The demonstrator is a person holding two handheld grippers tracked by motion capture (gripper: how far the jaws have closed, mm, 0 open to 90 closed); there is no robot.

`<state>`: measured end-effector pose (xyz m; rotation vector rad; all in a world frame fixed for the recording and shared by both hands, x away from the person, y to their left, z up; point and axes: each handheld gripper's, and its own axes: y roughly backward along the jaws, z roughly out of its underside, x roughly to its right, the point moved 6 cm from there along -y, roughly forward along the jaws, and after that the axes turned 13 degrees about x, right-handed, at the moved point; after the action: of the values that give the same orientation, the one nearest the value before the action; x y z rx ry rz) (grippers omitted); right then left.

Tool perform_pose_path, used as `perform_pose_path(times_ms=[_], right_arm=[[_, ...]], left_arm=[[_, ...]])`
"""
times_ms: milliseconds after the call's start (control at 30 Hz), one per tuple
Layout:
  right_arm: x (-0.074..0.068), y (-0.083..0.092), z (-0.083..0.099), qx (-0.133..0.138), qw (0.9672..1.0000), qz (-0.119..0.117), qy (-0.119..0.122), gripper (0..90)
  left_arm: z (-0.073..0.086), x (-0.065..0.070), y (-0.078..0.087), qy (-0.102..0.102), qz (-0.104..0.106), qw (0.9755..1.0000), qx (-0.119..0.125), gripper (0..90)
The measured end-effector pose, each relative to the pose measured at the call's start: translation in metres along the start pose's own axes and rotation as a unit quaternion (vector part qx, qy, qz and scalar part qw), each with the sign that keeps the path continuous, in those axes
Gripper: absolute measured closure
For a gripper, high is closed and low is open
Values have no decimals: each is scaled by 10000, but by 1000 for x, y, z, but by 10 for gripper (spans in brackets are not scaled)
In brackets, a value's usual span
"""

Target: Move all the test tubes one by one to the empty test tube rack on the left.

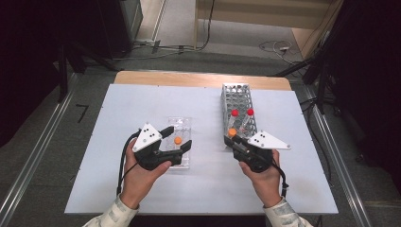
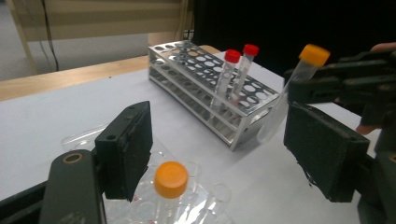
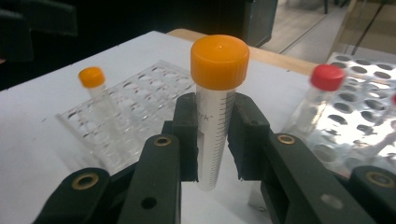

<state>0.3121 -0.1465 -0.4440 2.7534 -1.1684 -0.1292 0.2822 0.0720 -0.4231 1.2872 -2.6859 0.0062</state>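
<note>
While the orange-capped tube [image 3: 215, 112] stands clamped in my right gripper [image 3: 212, 140] beside the metal rack [image 1: 239, 111], my left gripper [image 2: 215, 154] is wide open around another orange-capped tube [image 2: 171, 183] in the clear tray [image 1: 179, 142] on the bench [image 1: 203, 189].

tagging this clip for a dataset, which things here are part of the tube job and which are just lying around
In the job:
- right tongs, shut on an orange-capped tube
- left tongs, open around a second orange-capped tube standing in the clear plastic rack
- metal rack holding two red-capped tubes

Just lying about:
- cables on the floor beyond the table
- wooden furniture at the back
</note>
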Motion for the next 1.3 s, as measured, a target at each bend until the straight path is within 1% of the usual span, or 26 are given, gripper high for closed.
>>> perform_pose_path(times_ms=[233,433,600,767,833,933,1033,1200,1300], right_arm=[[-22,-5,8,-156,9994,-294,91,712],[-37,-8,13,-246,9983,-506,159,712],[-52,-11,17,-329,9968,-700,184,712],[-65,-13,19,-380,9952,-873,229,712],[-68,-13,19,-380,9947,-926,219,712],[-70,-13,19,-372,9944,-970,205,712],[-71,-13,18,-358,9942,-996,210,712],[-71,-13,17,-354,9943,-989,183,712],[-71,-12,17,-350,9942,-997,181,712]], left_arm=[[-1,13,-2,-50,164,9999,11,255],[0,23,-7,-105,308,9995,-1,282],[2,33,-11,-156,450,9989,-44,313],[7,43,-15,-247,643,9975,-164,380],[10,46,-16,-324,708,9967,-242,412],[11,49,-17,-403,711,9963,-275,473],[12,50,-17,-428,747,9959,-280,556],[13,52,-16,-409,842,9950,-353,662],[13,53,-16,-468,850,9946,-355,694]])
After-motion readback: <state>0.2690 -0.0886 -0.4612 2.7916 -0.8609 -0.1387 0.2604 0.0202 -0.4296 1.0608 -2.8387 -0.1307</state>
